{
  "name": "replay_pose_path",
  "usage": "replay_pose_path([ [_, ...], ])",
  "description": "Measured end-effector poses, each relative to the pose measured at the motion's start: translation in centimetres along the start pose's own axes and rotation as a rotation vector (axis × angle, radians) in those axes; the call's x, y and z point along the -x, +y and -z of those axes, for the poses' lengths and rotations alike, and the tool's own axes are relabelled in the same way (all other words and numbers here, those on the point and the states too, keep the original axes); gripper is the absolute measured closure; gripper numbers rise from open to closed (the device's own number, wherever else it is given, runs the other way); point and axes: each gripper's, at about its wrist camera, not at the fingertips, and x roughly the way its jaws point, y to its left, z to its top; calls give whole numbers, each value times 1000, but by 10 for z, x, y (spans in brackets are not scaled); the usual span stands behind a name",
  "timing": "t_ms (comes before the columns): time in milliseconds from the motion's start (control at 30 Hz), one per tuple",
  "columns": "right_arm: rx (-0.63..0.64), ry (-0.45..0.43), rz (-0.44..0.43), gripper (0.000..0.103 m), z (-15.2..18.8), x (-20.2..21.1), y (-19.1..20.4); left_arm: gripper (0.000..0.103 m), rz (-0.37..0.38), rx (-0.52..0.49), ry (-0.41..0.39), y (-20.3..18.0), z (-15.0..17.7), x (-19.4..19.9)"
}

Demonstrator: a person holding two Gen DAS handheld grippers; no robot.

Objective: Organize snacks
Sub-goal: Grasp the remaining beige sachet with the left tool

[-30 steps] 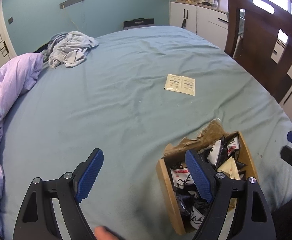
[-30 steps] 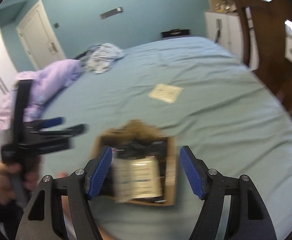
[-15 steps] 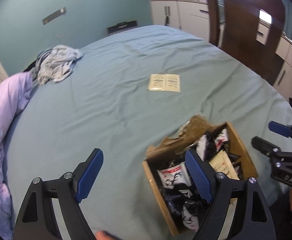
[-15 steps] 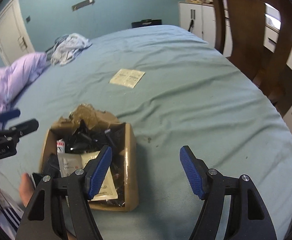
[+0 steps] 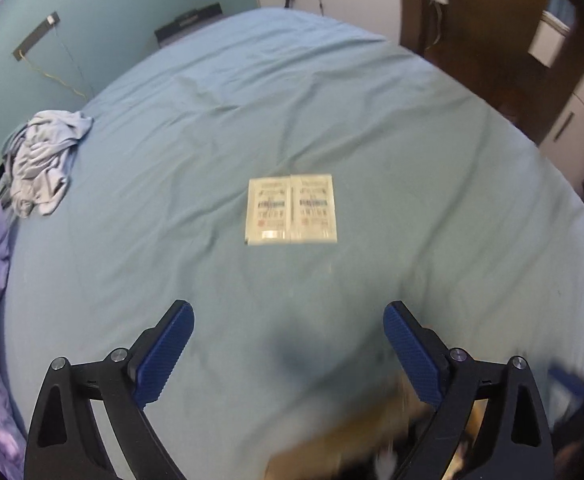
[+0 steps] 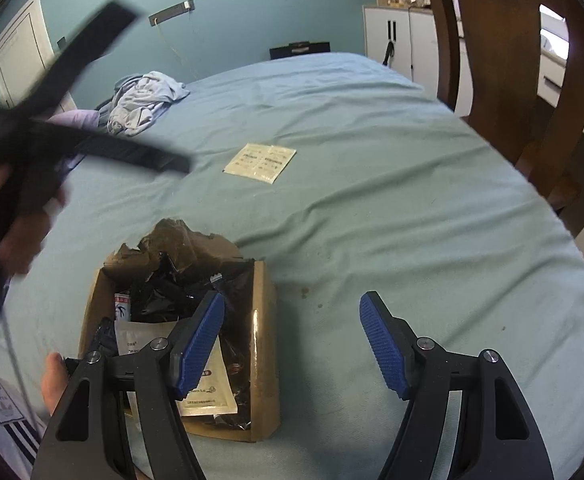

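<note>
The bed [image 5: 372, 120], covered by a teal fitted sheet, is the work surface. A torn cardboard box [image 6: 266, 344] packed with dark and white snack packets stands on it, directly below the right gripper [image 6: 292, 332]. A flat twin-sachet packet [image 5: 291, 209] lies alone on the sheet, well apart from the box and directly ahead of the left gripper [image 5: 288, 344].

Gripper state: both sets of jaws stand wide and empty.

Hazards, as judged:
- The packet lies flush on soft fabric. A shallow approach may pinch the sheet instead of the packet.
- The left-wrist view is motion-blurred. A fast descent risks overshoot.
- Box contents stand proud; an added packet may slide out.
</note>
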Motion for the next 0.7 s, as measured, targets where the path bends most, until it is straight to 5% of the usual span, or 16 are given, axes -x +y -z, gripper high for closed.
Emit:
replay_pose_path([
  [433,-68,81,-82,33,-9,-26,-23,6,-17,67,213,2,-61,-139],
  [567,-106,114,-104,33,-10,-34,-31,2,6,101,197,10,-62,-149],
  [667,-132,124,-115,33,-12,-39,-38,19,67,163,202,17,-59,-148],
  [700,-134,122,-116,33,-12,-39,-39,34,71,175,194,19,-58,-146],
])
